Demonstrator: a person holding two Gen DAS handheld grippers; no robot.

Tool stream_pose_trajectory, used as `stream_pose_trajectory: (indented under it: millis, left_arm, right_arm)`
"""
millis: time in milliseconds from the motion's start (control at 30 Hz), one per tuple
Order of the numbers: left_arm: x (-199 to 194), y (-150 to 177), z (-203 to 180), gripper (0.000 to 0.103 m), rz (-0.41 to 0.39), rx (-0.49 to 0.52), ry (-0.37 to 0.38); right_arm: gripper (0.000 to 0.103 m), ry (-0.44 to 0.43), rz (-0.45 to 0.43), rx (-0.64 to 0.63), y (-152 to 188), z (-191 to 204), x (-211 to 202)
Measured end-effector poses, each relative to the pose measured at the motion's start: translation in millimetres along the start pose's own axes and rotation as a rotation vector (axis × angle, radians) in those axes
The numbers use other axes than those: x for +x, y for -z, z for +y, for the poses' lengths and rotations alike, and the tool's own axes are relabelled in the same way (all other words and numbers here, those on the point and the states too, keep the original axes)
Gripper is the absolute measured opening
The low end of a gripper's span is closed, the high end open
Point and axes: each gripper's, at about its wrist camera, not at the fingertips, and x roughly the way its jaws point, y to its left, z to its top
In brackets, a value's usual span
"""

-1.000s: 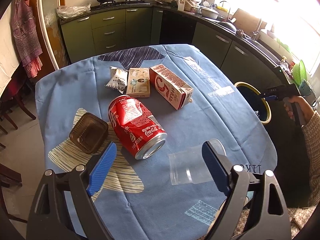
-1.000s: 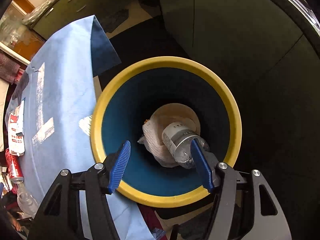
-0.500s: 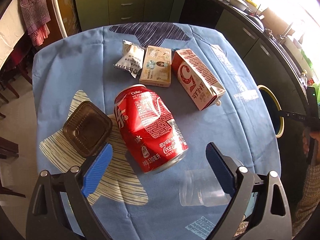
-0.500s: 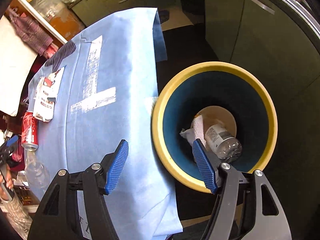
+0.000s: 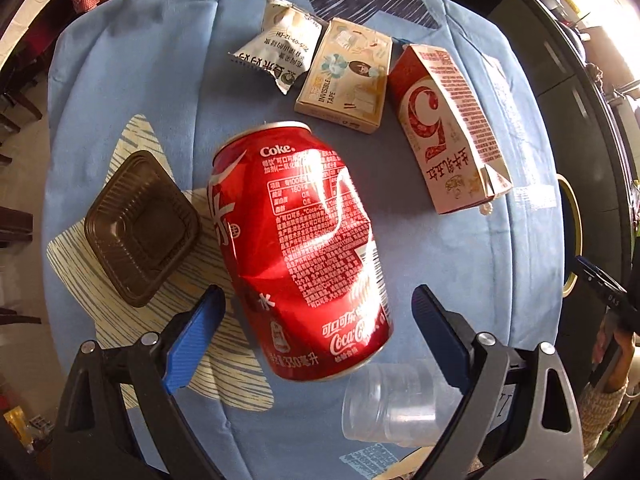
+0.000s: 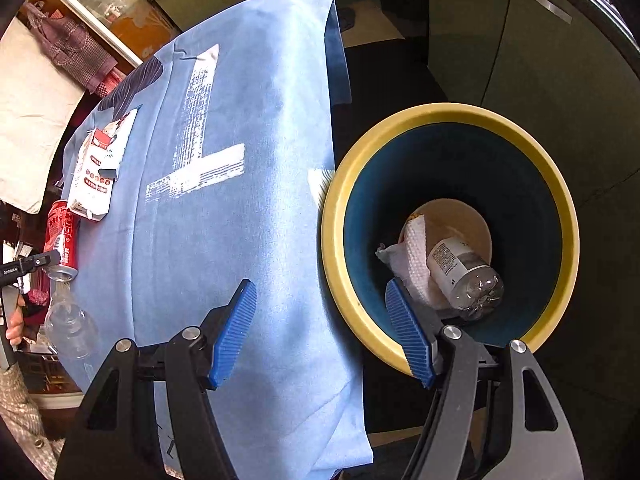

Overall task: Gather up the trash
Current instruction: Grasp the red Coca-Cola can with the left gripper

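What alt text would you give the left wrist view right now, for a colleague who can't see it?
The open left gripper hangs over a dented red Coke can lying on a blue tablecloth. Around the can are a brown plastic tray, a snack wrapper, a tape box, a red-and-white carton and a clear cup.

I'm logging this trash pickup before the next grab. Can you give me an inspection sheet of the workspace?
Surface: table under a blue cloth.
Job's things: dented red can lying on its side; milk carton, tape box, wrapper, brown tray and clear cup lying around it; bin beside the table holds a bottle and a tissue.
Clutter: nothing seen.
Grippers: left tool open, straddling the can's near end; right tool open, empty, between table edge and bin.
Cables: nothing seen.
Surroundings: green cabinets.
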Motion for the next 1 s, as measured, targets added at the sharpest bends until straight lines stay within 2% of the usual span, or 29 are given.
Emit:
stream_pose_trajectory:
  millis: [133, 200, 300, 633, 1000]
  left_arm:
    - [9, -5, -2, 0.088, 0.029, -0.006, -0.023]
    - [15, -5, -2, 0.078, 0.047, -0.003, -0.03]
    - [19, -5, -1, 0.075, 0.057, 0.001, -0.026]
    - [9, -7, -9, 0.071, 0.01, 0.091, -0.022]
    - [-37, 7, -23, 0.07, -0.073, 0.182, 0.011]
  right_arm:
    - [0.067, -0.009, 0.011, -0.002, 1, -1, 5]
    - [0.067, -0.012, 0.013, -0.001, 2, -2, 7]
    - [0.068, -0.013, 0.014, 0.002, 2, -4, 8]
    - [0.068, -0.016, 0.016, -0.004, 4, 0, 7]
    - [0.068, -0.021, 0.015, -0.032, 4, 15, 5]
